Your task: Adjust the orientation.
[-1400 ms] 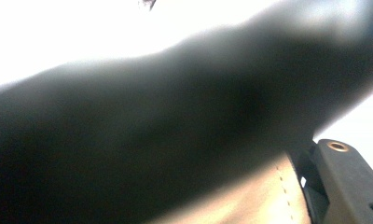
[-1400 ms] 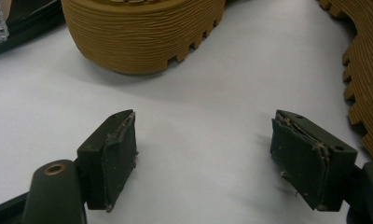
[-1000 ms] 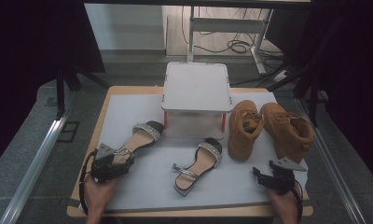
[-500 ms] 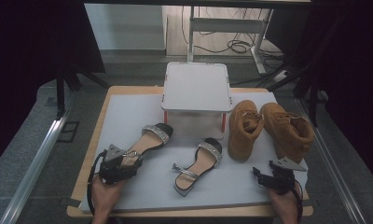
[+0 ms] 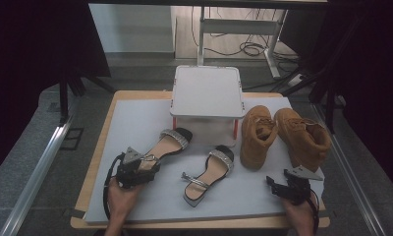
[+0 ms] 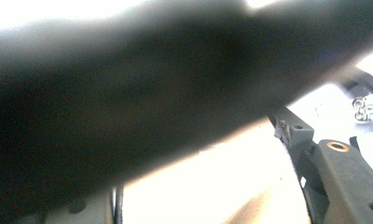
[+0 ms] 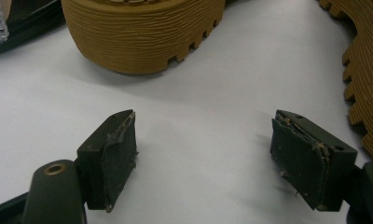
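Tan insole, rhinestone strap: the left sandal (image 5: 166, 146) lies flat on the desk (image 5: 135, 118), heel end under the left claw (image 5: 148, 160), toe pointing at the white box (image 5: 207, 93). It looks light, with a stiff sole and a floppy ankle strap; the sole edge at the heel seems the surest hold. Whether this claw pinches it I cannot tell. The right claw (image 7: 203, 154) rests spread and empty before a boot (image 7: 142, 32)

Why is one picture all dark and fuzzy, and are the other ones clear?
Left gripper view: something very close makes a big, blurry dark band, and the bright patches are washed out by glare. Right gripper view: sharp, with the right gripper jaws and boot sole clear. High view: dim, dark at the sides.
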`<move>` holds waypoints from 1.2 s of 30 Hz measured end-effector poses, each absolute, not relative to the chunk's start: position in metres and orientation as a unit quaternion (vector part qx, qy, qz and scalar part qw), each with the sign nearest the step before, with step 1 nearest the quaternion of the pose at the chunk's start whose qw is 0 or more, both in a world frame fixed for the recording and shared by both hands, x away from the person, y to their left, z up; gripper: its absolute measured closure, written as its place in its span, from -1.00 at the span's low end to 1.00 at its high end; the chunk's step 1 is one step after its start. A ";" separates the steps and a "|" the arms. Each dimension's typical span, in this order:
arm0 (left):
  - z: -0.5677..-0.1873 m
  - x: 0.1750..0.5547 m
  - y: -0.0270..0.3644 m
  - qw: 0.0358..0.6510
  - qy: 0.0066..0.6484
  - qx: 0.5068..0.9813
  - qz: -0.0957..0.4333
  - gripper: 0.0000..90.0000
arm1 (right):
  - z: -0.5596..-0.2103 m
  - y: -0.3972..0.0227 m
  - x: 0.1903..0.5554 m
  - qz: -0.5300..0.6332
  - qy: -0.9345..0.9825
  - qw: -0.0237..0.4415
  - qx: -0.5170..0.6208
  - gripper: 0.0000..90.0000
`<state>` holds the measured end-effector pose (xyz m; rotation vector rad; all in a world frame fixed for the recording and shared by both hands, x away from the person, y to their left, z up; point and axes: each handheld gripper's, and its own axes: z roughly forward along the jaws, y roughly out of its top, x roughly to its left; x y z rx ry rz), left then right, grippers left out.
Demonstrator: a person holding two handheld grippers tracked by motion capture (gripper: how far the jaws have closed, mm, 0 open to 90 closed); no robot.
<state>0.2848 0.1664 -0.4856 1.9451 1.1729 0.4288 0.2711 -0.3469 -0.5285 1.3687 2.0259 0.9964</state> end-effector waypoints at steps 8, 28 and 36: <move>-0.485 0.297 0.156 0.406 0.468 0.767 0.168 -0.14 | -0.528 -0.347 0.271 0.366 0.743 0.248 0.502 -0.50; -0.488 0.327 0.123 0.408 0.483 0.754 0.178 -0.14 | -0.528 -0.347 0.271 0.366 0.743 0.248 0.502 -0.50; -0.488 0.339 0.107 0.409 0.488 0.749 0.183 -0.14 | -0.528 -0.347 0.271 0.366 0.743 0.248 0.502 -0.50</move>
